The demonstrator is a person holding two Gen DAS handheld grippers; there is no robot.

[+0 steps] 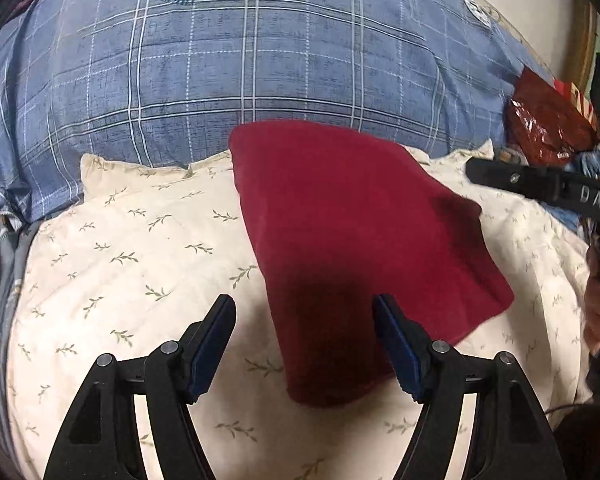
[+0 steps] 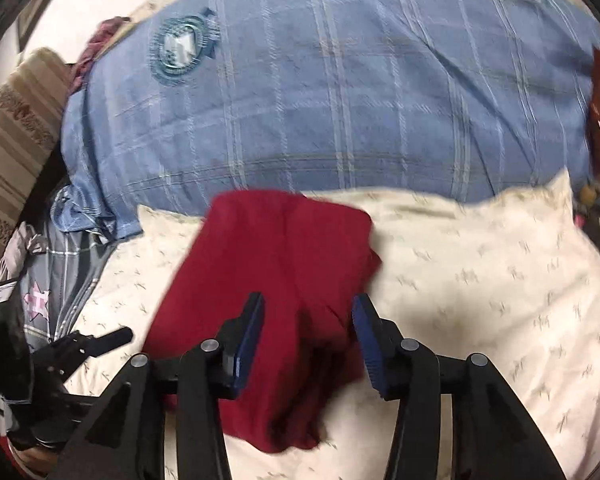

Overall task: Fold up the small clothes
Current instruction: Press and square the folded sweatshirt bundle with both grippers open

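Both grippers, left (image 1: 304, 344) and right (image 2: 308, 340), were held wide open, gripping nothing. Cloth (image 1: 352, 248) lay folded at twelve o'clock on the pillow (image 1: 120, 264); regrasping an edge seemed required next.

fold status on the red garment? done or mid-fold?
Done: the red garment already lies as a compact folded bundle on the cream leaf-print pillow. In hand: nothing; left gripper and right gripper are both open above it. Left: maybe neatening its uneven near edge. No other loose small clothes are clearly identifiable.
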